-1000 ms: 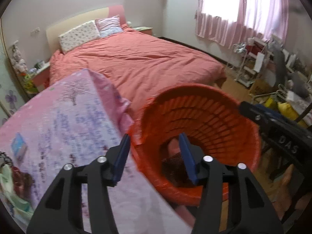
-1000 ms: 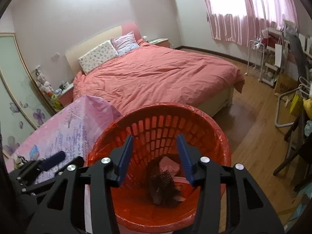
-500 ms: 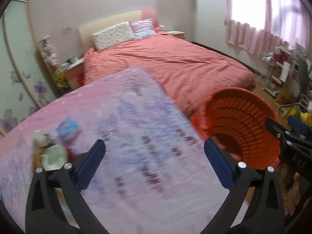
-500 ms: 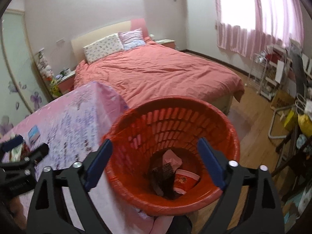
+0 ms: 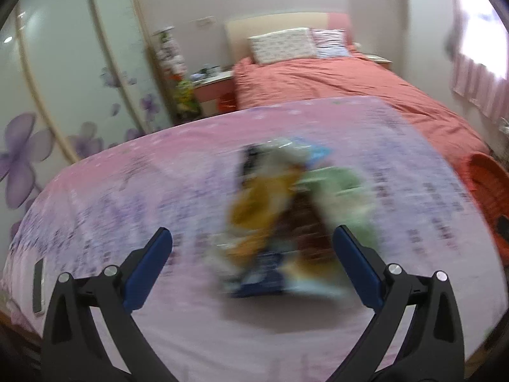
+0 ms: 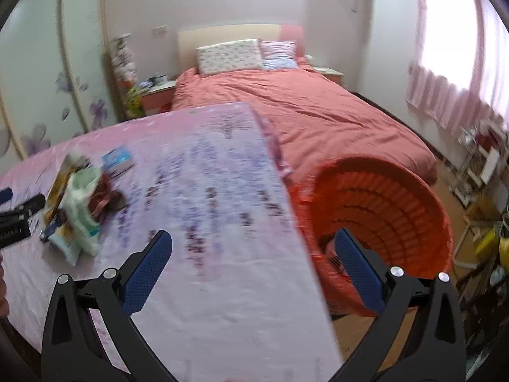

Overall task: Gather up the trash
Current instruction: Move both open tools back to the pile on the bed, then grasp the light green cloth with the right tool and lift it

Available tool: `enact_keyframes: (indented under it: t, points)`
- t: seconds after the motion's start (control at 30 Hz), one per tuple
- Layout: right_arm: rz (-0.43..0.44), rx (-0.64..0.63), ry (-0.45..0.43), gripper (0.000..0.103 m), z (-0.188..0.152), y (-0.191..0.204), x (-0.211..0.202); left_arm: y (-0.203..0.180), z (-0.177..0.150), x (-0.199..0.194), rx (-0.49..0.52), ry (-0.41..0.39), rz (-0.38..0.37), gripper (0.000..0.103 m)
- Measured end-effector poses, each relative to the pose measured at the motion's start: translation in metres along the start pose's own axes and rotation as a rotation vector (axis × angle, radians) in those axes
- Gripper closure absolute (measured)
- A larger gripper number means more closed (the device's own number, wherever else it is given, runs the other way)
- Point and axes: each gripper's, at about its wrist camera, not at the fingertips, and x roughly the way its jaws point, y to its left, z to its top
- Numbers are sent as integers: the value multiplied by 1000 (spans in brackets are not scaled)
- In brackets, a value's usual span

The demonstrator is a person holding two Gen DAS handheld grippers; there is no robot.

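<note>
Blue pads line both fingers of the left tool (image 5: 251, 254), which is spread wide with nothing pinched; it hangs over a blurred heap of trash wrappers (image 5: 286, 219), and the heap shows between the fingers without touching either pad. The wrappers are yellow, pale green, dark red and navy, lying on a table (image 5: 127, 172) draped in a pink cloth printed with purple writing, too smeared to read. Any brand printing on the wrappers is likewise too blurred to make out. A flat dark strip (image 5: 38, 281) lies on the cloth near the left edge of this view. The right tool (image 6: 253, 256) is opening, its blue pads far apart and empty; its left finger is over the cloth, its right finger in front of the orange basket (image 6: 397, 197) that stands on the floor just beside the table edge. Dark printing shows on something red inside the basket but cannot be read. From the right wrist view the same wrappers sit far left on the table, next to a small blue-and-white packet (image 6: 117, 159). Beyond the table stands a bed (image 6: 302, 108) with a salmon cover and two pillows.
</note>
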Motion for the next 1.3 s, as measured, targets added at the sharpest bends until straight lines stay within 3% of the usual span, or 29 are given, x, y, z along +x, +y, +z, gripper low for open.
enact_keyframes:
  t: [0.2, 0.3, 0.43, 0.6, 0.67, 0.7, 0.73, 0.8, 1.07, 1.2, 1.3]
  points:
    - [120, -47, -15, 2, 2, 55, 3, 57, -18, 14, -35, 12, 52, 4]
    - [175, -56, 10, 5, 3, 81, 10, 78, -29, 20, -88, 35, 36, 4]
    - [267, -30, 86, 39, 3, 112, 24, 98, -38, 29, -145, 66, 16, 4]
    - [331, -21, 119, 52, 4, 136, 32, 107, -43, 32, -168, 64, -25, 4]
    - [311, -67, 124, 70, 2, 147, 34, 105, -41, 32, -170, 54, -51, 5]
    - [306, -79, 132, 90, 1, 149, 36, 104, -39, 33, -169, 50, -56, 6]
    - [302, -85, 141, 96, 0, 150, 37, 101, -37, 33, -165, 47, -57, 8]
    - [306, -65, 129, 97, 0, 142, 35, 94, -30, 34, -156, 38, -75, 8]
    - [178, 68, 61, 98, 10, 80, 33, 43, -7, 42, -83, 23, -162, 10]
    - [43, 133, 78, 98, 12, 50, 49, 21, -1, 47, -40, 27, -148, 13]
    - [62, 135, 123, 98, 9, 45, 61, 17, 4, 55, -27, 32, -130, 15]
